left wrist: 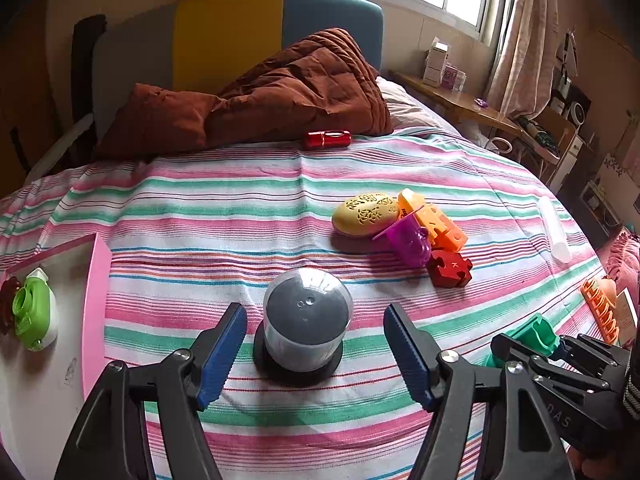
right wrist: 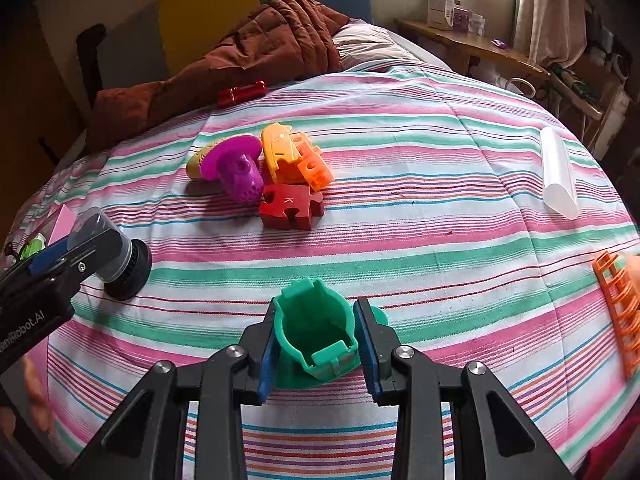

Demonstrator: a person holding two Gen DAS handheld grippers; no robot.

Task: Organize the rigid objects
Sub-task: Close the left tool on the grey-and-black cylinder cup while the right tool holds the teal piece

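left wrist view: the left gripper (left wrist: 316, 344) stands wide, its blue-padded jaws on either side of a clear plastic dome-lidded container on a black round base (left wrist: 306, 326), not touching it. the container sits upright on the striped bedspread (left wrist: 224, 216). to the left lies a pink-rimmed white tray (left wrist: 94, 308) holding a green and white plastic gadget (left wrist: 34, 314); this looks like the place things are gathered. further back sit a yellow perforated oval case (left wrist: 366, 214), an orange plastic toy (left wrist: 434, 220), a purple plastic toy (left wrist: 410, 242) and a red puzzle-shaped block (left wrist: 450, 268) marked "k". the step in hand seems to be the approach on the container; next, the jaws need to close on its wall and lift it toward the tray.

right wrist view: the right gripper (right wrist: 318, 344) is narrowed around a green plastic cup-shaped holder (right wrist: 316, 332), pads against both its sides, the holder low on the bedspread. next it must lift clear without tipping. the left gripper's body reads "robot.ai", partly cut off. a frosted clear tube (right wrist: 558, 174) lies well apart to the right, an orange plastic rack (right wrist: 618, 304) at the edge.
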